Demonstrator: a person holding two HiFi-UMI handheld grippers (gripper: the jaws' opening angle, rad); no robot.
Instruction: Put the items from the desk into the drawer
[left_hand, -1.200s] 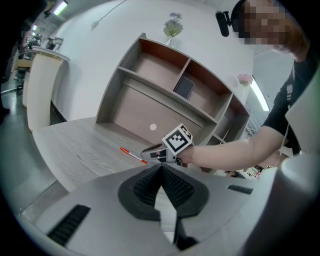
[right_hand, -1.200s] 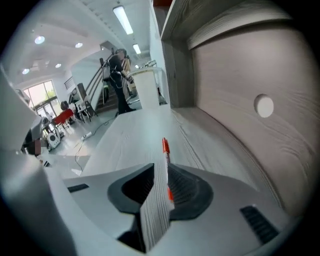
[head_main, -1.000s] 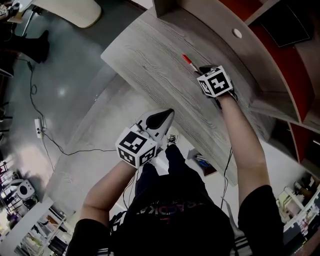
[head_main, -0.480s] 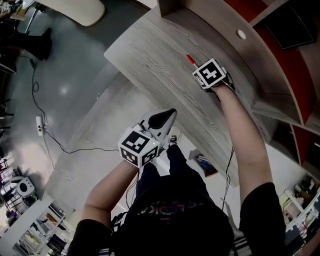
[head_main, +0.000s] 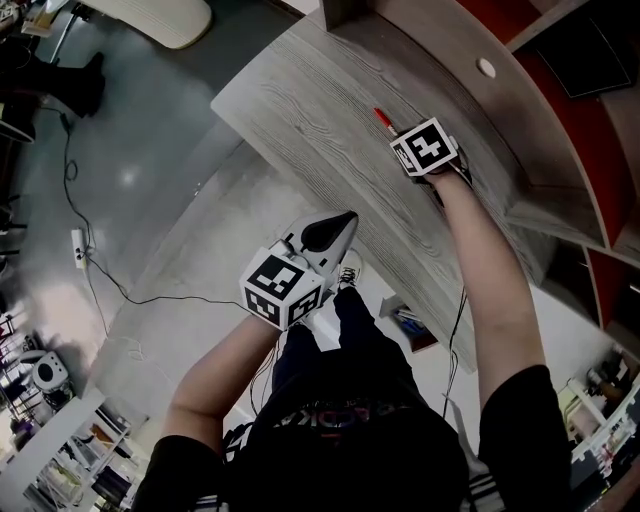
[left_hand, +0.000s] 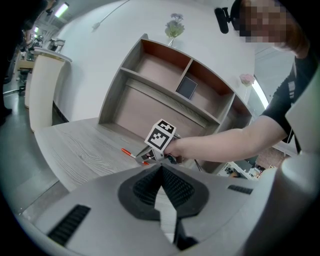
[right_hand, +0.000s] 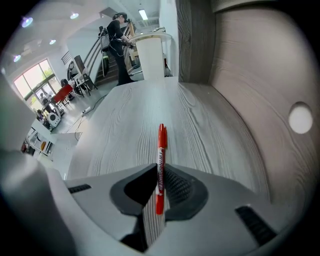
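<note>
Right gripper (head_main: 404, 137) has slid fwd along the red pen (head_main: 381, 117) since a sec ago, so less of the pen shows ahead of its marker cube. Left gripper (head_main: 341, 222) has shifted only slightly.

Pen lies on the desk (head_main: 300, 110), nearer the far edge, close to the shelf unit's back panel (right_hand: 250, 65). It's in line w/ the right gripper's jaws. The rear half sits btw the ribbed pads (right_hand: 177, 187) and the red cap end pokes out past the tips, pointing toward the desk's far-left end. Both pads look pressed on the barrel, so jaws read as clamped on the pen. Can't tell if it's off the wood yet.

Left gripper's jaws are together w/ nothing btw them. It's held off the desk's near edge, above the person's lap.

Step in hand, prob.: secure grip, then lift. To do it well, keep the squeeze firm, since a round, slick barrel held lengthwise could slip fwd out of the pads. Raise straight up before swinging away from the panel, and keep the pen level. An open box-like compartment (head_main: 405, 325) shows below the near edge, likely the drawer; carry there, low & slow.
</note>
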